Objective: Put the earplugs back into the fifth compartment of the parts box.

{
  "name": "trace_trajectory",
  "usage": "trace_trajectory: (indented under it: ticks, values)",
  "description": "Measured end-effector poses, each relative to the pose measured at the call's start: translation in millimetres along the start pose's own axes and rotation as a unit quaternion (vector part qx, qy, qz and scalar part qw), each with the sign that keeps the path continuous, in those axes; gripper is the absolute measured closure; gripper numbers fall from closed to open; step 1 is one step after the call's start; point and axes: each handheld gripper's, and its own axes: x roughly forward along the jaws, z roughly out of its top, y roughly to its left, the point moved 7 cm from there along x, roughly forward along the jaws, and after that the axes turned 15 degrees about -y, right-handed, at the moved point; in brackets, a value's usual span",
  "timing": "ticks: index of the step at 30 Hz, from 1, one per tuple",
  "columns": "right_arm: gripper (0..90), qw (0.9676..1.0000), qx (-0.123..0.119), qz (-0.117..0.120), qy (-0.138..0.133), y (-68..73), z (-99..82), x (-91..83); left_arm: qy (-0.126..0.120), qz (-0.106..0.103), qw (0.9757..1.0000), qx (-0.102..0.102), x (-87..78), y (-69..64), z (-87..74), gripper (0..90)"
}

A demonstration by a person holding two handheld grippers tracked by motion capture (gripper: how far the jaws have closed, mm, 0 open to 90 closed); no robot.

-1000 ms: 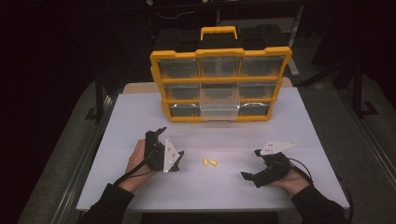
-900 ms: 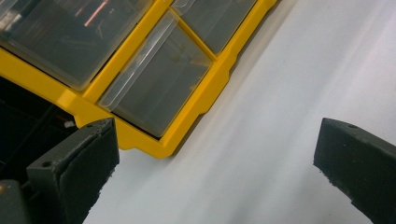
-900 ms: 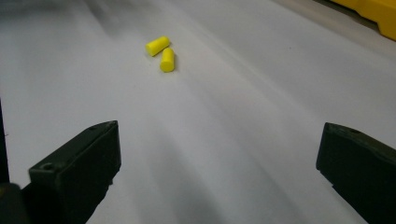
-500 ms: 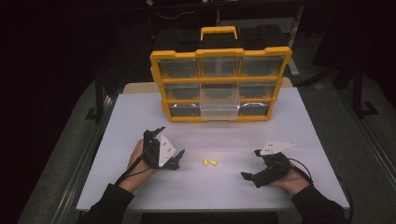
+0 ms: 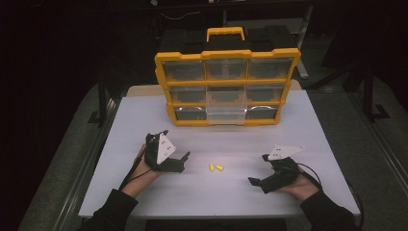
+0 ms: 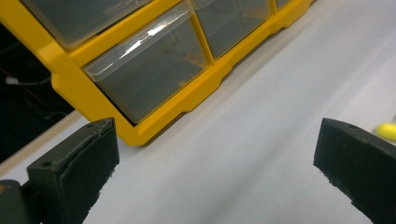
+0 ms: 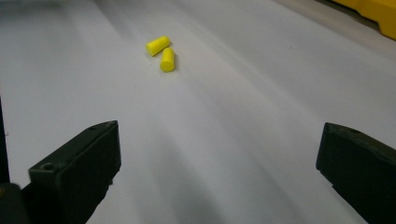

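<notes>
The white tabletop (image 5: pixel 308 144) fills the middle of the high view, and at its far edge, upper centre of the frame, stands a yellow organiser case (image 5: pixel 226 86) with clear drawers; its bottom-middle drawer (image 5: pixel 226 114) stands pulled out toward the person, and it looks rigid and hard-sided. At lower left of that view the left gripper (image 5: pixel 179 160) rests on the tabletop, and at lower right the right gripper (image 5: pixel 255 183) does the same; both point inward, and each one's own view shows its two black jaws spread wide with nothing between them. The things in hand are the smallest: two yellow earplugs (image 5: pixel 215 167) lying just below the centre of the high view, between the two grippers and apart from both. In the right gripper view they sit at upper left of the frame, the two earplugs touching or nearly so, set at an angle to each other. They look like soft foam plugs, so I judge them very light, squashy and springy rather than fragile, and apt to roll on the smooth surface if nudged along their round side. The best hold is probably across the middle of one plug's barrel, taking them one at a time, with a gentle close so the foam does not squirt out.
</notes>
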Motion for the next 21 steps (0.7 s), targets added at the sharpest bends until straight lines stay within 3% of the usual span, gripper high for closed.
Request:
trace_trajectory:
  ticks: [7,13,21]
  values:
    - [0.0,1.0000,0.000,0.000,0.000,0.0,0.0,0.0,-0.004,-0.004,0.9985,-0.055,-0.4,5.4,-0.6,0.0]
    - [0.0,1.0000,0.001,0.000,0.000,-0.1,0.0,0.1,-0.010,-0.012,0.9926,-0.121,-1.0,11.0,-1.8,0.0]
    - [0.0,1.0000,0.001,0.000,-0.001,-0.2,0.2,-0.1,-0.008,-0.034,0.9883,-0.149,-2.4,12.0,-7.2,0.0]
